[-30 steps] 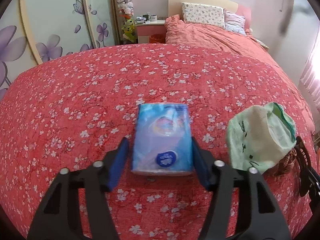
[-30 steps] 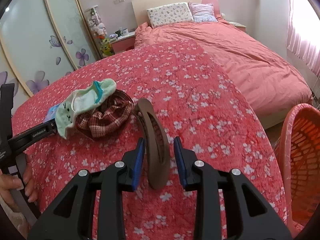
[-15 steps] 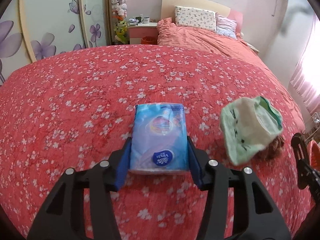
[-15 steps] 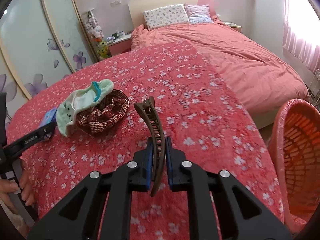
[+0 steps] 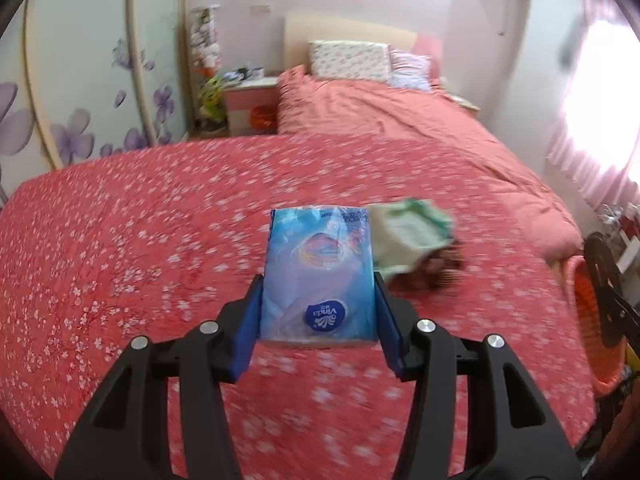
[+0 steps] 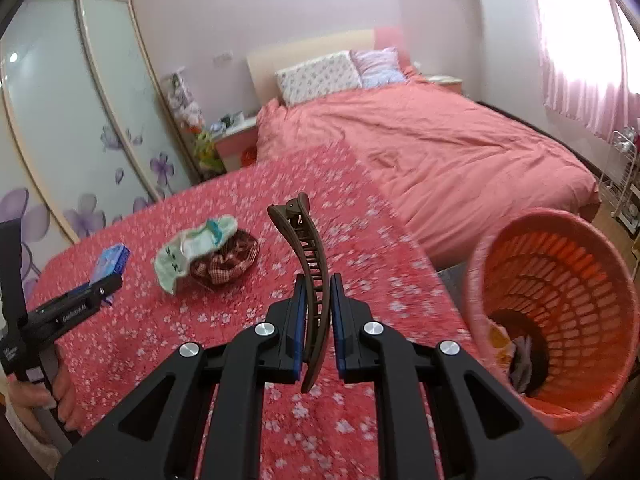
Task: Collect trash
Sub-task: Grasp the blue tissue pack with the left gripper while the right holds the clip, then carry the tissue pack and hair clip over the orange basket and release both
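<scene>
My left gripper (image 5: 318, 308) is shut on a blue tissue pack (image 5: 320, 272) and holds it above the red flowered cover (image 5: 120, 240). In the right wrist view the same pack (image 6: 111, 261) shows at the far left in the left gripper (image 6: 105, 285). My right gripper (image 6: 317, 316) is shut on a brown hair claw clip (image 6: 310, 268), lifted off the cover. An orange mesh basket (image 6: 560, 308) stands to the right, with some items at its bottom. A pale green sock (image 6: 188, 248) lies on a plaid cloth (image 6: 226, 266) on the cover.
A pink bed (image 6: 440, 148) with pillows lies beyond the flowered surface. A wardrobe with purple flower doors (image 6: 80, 140) is at the left. A nightstand (image 5: 248, 96) stands by the headboard. A wire rack (image 6: 624, 176) is at the far right.
Both grippers have risen and swung to the right with their loads. The orange basket has come fully into the right wrist view. The sock and plaid cloth have stayed in place.
</scene>
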A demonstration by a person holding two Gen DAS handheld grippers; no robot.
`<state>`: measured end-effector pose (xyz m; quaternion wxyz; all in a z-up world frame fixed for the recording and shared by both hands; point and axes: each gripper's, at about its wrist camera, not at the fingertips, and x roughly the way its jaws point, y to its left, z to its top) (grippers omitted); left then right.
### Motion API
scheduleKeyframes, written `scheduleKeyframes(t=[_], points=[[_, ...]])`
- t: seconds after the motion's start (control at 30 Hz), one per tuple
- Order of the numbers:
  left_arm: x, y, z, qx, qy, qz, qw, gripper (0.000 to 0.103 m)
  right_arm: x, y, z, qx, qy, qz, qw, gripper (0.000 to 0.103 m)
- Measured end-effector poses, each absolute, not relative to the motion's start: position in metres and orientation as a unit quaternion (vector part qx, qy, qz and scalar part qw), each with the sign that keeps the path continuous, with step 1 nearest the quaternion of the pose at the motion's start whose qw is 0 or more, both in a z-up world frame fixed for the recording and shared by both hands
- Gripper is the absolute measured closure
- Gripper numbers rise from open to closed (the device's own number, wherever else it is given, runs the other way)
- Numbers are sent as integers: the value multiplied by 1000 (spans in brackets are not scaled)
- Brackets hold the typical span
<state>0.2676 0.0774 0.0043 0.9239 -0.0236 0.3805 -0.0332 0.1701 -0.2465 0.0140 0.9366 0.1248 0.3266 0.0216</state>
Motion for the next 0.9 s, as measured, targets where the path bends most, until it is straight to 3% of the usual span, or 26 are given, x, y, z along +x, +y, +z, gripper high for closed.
scheduleKeyframes(t=[0.47,0.9], points=[[206,-55,52,-1,346,-187,919,52,109,-312,38,156,256,-51,953,91],[186,-168,41,14,350,-294,889,52,80,-391,27,192,229,-114,947,91]])
